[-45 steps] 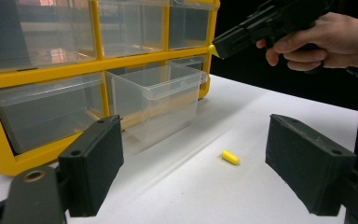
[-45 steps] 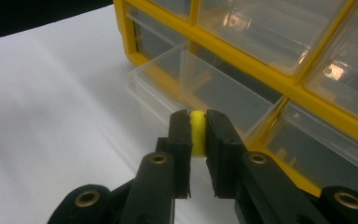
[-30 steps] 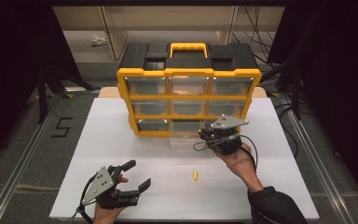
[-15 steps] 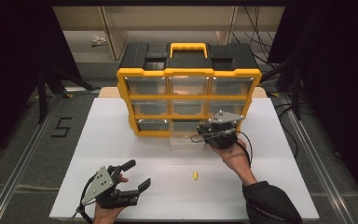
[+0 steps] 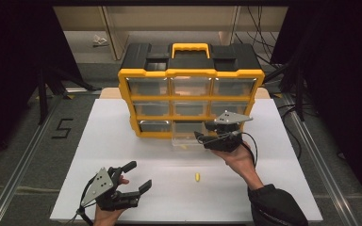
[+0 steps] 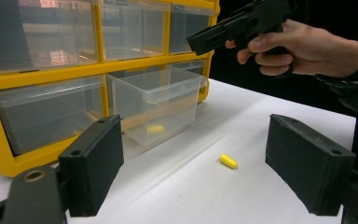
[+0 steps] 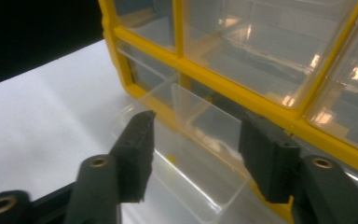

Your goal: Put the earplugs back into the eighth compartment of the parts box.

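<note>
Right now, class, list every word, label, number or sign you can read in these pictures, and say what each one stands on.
"5": a black numeral marked on the grey floor left of the white table, seen in the high view.
No readable text on the yellow and black plastic drawer cabinet, its clear drawers or the small yellow capsule.

White board (image 5: 118, 141): is lying flat as the working surface and is covering most of the table.
Wooden edge (image 5: 107, 92): is showing from under the far side of the board.
Number 5 mark (image 5: 62, 128): is sitting on the grey floor (image 5: 9, 141), left of the board.
Metal rails (image 5: 23, 157): are running along the floor on both sides.
Black stand (image 5: 42, 89): is standing at far left.
Cables (image 5: 259, 23): are hanging at far right.
Pale shelf unit (image 5: 115, 33): is standing at the back.
</note>
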Demonstrator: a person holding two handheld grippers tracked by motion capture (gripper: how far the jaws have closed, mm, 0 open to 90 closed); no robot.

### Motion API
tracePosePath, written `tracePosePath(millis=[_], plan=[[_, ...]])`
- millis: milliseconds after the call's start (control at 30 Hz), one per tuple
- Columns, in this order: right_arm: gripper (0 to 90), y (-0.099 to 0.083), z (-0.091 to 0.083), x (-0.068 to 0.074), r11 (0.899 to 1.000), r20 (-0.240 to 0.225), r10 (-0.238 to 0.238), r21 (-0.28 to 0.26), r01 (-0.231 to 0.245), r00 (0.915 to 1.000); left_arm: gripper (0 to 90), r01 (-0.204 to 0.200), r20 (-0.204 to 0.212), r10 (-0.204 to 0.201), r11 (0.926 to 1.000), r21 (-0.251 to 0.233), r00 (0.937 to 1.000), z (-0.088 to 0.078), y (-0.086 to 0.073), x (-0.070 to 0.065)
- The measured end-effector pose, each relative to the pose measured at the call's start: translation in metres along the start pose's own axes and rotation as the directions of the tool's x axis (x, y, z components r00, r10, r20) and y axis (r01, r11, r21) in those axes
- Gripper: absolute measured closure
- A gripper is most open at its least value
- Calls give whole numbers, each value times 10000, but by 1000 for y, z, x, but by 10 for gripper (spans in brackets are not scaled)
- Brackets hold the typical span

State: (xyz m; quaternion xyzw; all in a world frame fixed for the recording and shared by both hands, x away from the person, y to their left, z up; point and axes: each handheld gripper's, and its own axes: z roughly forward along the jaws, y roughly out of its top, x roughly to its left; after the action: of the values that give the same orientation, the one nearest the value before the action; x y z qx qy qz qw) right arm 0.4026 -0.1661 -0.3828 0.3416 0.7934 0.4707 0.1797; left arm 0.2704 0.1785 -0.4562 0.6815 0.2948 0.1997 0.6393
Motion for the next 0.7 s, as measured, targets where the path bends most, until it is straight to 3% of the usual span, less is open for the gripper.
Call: tracePosePath(millis=[133, 300, 367, 467, 700], plan=[[375, 0, -6, 7, 10000, -389, 77, 43, -75, 9992, 186, 262, 156, -261, 9996, -40, 9995, 0, 0, 2], [267, -1, -12, 15, 9998, -873, 148, 107, -139, 9961, 186, 303, 113, -302, 9995, -104, 9995, 0, 0, 3], [258, -1, -14, 18, 9999, -1295, 158, -47, -165, 9915, 186, 306, 111, -305, 9995, -109, 9995, -1, 0, 3], [237, -1, -18, 21, 9995, -1548, 278, -112, -299, 9876, 186, 299, 99, -298, 9995, -127, 9995, -1, 0, 3], [208, -6, -23, 30, 9999, -1731, 43, -103, -62, 9849, 186, 314, 92, -313, 9994, -159, 9995, -1, 0, 3]])
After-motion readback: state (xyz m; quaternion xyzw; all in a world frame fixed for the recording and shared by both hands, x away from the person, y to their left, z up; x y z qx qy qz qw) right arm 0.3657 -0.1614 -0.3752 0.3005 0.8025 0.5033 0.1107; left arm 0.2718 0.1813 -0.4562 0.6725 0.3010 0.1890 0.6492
